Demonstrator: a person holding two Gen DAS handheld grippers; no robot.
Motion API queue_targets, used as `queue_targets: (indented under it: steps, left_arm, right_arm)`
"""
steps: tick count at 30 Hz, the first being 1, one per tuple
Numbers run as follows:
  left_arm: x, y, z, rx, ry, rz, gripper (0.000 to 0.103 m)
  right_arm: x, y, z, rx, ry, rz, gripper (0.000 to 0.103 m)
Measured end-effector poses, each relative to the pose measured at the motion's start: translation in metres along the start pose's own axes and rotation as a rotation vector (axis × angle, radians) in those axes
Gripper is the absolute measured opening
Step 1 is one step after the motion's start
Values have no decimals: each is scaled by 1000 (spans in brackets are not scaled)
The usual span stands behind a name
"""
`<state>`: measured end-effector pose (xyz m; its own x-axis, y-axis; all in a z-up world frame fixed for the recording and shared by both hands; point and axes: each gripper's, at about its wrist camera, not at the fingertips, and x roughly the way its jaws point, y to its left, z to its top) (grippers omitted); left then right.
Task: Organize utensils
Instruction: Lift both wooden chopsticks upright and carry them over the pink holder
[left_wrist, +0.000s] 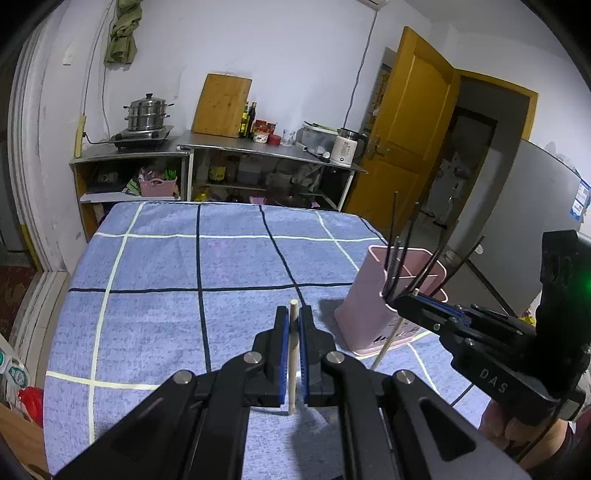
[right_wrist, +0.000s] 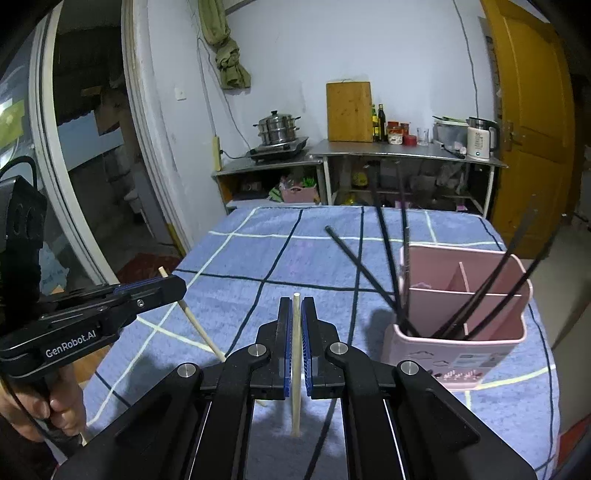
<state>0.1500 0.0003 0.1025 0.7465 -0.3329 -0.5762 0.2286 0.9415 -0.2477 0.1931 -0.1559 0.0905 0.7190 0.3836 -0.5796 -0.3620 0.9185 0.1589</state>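
The left hand-held gripper (left_wrist: 293, 325) is clamped on a pale wooden chopstick (left_wrist: 293, 354), which stands nearly upright between its blue pads (left_wrist: 283, 332), the top end poking just above the fingertips and the lower end hanging free above the blue checked cloth (left_wrist: 166, 266) that covers the worktop. The right hand-held gripper (right_wrist: 296, 317) is likewise closed on a second pale chopstick (right_wrist: 296, 369), held upright between its pads in the same way, clear of the cloth. In the right wrist view the left hand-held gripper comes in from the left edge, its chopstick slanting down towards the cloth, with a person's hand (right_wrist: 55, 413) wrapped round the handle. A pink utensil holder (right_wrist: 458, 332) stands on the cloth to the right of both grippers; a divider splits it into compartments, and several black chopsticks (right_wrist: 391, 266) lean out of it at different angles. In the left wrist view the right hand-held gripper sits just in front of the holder's near side
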Motion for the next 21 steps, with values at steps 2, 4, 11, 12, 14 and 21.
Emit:
queue_targets:
  steps: [2,4,11,12,14,21]
  left_arm:
    - [0,-3,-1,5,2,-2,6]
    - [0,-5,-3,9,7,-2,6]
    - [-1,-17,-2,26,13,-10,6]
    - [-2,-18,0,29,11,-15,6]
    - [-4,-22,1,29,10,-32,6]
    - [0,-47,9,57,15,-91,6]
  right_arm:
    - [-3,-1,0,4,-2,-2,5]
    - [-5,-2,-2,4,-5,-5,5]
    - [-16,-4,-4,10,-19,-15,5]
    - [-18,-5,-3,13,-22,-16,5]
    - [-24,-9,-3,22,-30,-22,5]
    - [-47,-27,-2,47,-62,-56,5]
